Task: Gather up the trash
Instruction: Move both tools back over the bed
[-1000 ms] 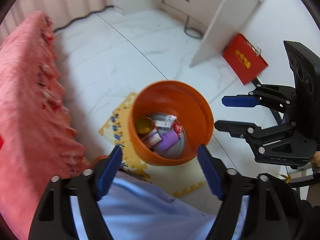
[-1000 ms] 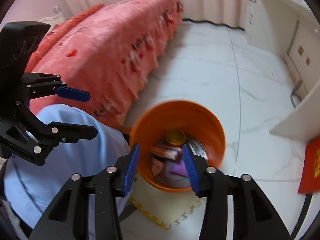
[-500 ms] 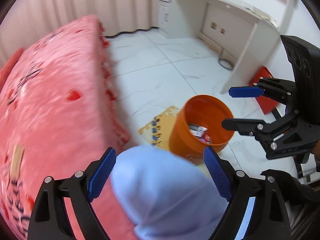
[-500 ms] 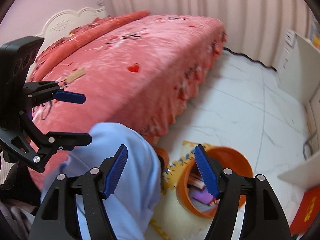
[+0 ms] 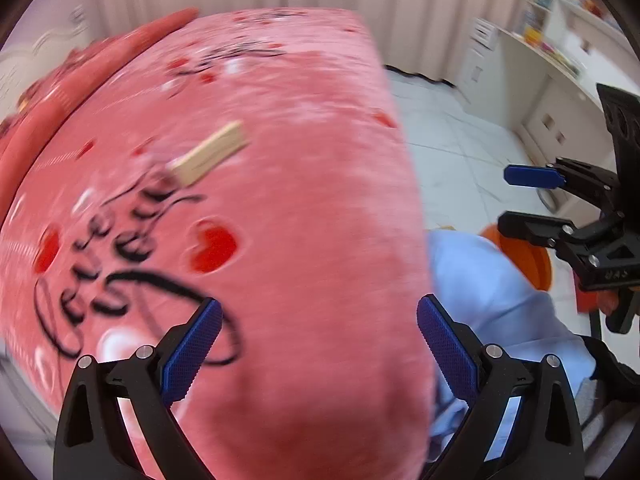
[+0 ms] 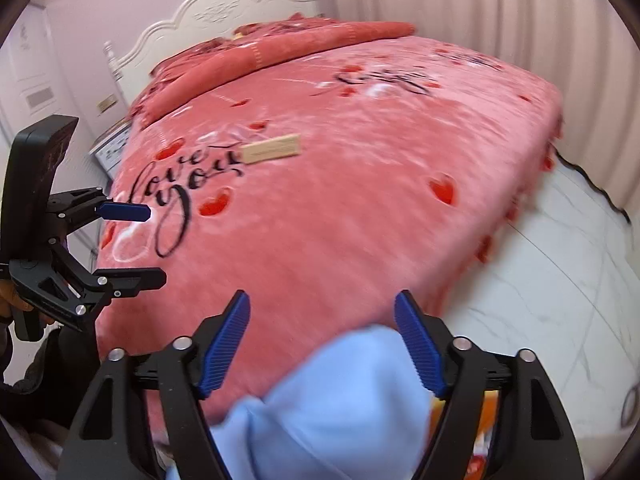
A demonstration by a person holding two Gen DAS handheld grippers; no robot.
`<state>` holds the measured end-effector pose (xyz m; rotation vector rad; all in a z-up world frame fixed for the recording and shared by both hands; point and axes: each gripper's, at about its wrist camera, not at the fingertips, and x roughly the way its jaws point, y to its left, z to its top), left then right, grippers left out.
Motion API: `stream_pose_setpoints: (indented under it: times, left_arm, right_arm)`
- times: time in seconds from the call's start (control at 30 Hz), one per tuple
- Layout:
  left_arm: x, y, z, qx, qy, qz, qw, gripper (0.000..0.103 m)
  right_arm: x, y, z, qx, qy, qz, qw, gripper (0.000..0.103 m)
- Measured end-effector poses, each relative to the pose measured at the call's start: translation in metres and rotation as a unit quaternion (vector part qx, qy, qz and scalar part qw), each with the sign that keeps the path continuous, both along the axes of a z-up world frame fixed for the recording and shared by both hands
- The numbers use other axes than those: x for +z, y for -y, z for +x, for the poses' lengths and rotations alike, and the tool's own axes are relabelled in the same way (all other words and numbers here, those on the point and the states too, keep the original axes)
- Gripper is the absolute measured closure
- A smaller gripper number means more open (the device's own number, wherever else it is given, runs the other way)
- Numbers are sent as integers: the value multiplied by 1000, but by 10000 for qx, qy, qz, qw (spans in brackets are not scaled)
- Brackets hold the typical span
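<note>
A flat tan box (image 5: 208, 156) lies on the pink bedspread (image 5: 300, 220), well beyond both grippers; the right wrist view shows the tan box (image 6: 272, 150) beside the black lettering. My left gripper (image 5: 320, 340) hangs above the bed's near edge, its jaws opening with nothing between them. My right gripper (image 6: 324, 340) is also opening and empty, over a light-blue knee (image 6: 340, 400). Each appears in the other's view: right gripper (image 5: 510, 200), left gripper (image 6: 154, 244). The orange trash bin (image 5: 532, 256) stands on the floor, mostly hidden behind the knee and the right gripper.
A white headboard (image 6: 208, 12) and a rolled pink quilt (image 6: 280, 52) sit at the bed's far end. White marble floor (image 6: 540, 300) runs along the bed's right side with a black cable (image 6: 580, 176). A white desk (image 5: 540, 80) stands by the curtain.
Both views swung up from the orange bin on the floor to the top of the bed. Both pairs of jaws spread wider. The bin slid to the edge of view.
</note>
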<state>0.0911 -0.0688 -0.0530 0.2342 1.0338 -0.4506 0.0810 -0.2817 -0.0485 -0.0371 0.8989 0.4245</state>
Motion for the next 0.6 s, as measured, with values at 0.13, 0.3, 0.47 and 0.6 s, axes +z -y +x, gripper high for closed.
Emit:
stream_pose_setpoints:
  times: [0.13,0.3,0.47,0.6]
  left_arm:
    - [0,-36,15,348,-35,-63,9994,7]
    - [-1,-65,36,545,-14,-117,9984,7]
    - [-10,-77,57,600,-116,-122,9981,7]
    - [-15,-81,76,526,-173,-112,9984,7]
  right_arm:
    - [0,-36,25,353,38,-8,9994,26]
    - [2,-72,64,678,118,-112,9976,26]
    - [-3,-98,111,1106,190,-340,9931,26]
    - [-13,-120,153,1506,186,-594,9866,26]
